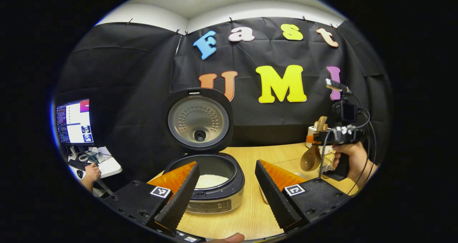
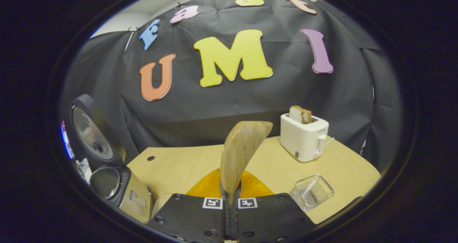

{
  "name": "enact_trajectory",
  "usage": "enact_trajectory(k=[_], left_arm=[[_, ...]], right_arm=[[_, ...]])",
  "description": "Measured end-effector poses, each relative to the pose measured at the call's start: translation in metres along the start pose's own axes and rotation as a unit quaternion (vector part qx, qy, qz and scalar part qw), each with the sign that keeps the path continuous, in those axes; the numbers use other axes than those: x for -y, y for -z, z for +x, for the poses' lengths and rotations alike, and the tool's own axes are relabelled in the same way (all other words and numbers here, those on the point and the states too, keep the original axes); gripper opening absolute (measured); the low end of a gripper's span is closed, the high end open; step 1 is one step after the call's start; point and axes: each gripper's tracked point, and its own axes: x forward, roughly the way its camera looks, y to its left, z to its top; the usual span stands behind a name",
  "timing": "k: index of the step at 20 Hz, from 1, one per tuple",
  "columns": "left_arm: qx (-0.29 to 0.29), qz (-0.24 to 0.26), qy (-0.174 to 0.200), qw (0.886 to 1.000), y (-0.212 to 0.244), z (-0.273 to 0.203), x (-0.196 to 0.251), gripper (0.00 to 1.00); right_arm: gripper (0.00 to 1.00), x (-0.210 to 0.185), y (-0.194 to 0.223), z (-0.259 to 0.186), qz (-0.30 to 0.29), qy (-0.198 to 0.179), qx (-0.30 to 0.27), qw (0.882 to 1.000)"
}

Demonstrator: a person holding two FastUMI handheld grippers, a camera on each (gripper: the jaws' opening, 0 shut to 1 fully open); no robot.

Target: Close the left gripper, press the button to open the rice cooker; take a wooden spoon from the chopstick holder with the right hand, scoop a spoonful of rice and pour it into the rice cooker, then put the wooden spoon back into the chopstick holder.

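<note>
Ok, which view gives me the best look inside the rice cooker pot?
The left gripper view: it faces the open rice cooker head-on, lid up, with white rice visible in the pot between the open tongs. The right gripper view catches the cooker at its left edge, side-on, and the pot's inside is hard to make out.

No writing can be made out. The rice cooker has a front panel and a side sticker, and the toaster bears a small mark, all too small to read. Square black-and-white marker tags sit on each claw's body.
</note>
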Motion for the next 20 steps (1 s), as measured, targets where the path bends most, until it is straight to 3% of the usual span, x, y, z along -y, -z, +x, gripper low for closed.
enact_trajectory(k=[5, 9, 12, 20], left_arm=[[-0.004, -0.011, 0.0, 1.0, 0.002, 0.003, -0.008, 0.99], [-0.008, -0.01, 0.005, 1.0, 0.004, 0.005, -0.007, 0.99], [-0.006, -0.012, 0.008, 1.0, 0.003, 0.005, -0.008, 1.0], [-0.005, -0.016, 0.004, 1.0, 0.003, 0.006, -0.014, 0.99]], right_arm=[[0.01, -0.015, 0.031, 0.022, -0.003, 0.016, -0.025, 1.0], [0.01, -0.01, 0.039, 0.025, -0.029, 0.053, -0.026, 0.998], [0.05, -0.016, 0.045, 0.023, -0.029, 0.052, -0.028, 0.998], [0.05, 0.0, 0.069, 0.029, -0.066, 0.097, -0.025, 0.993]])
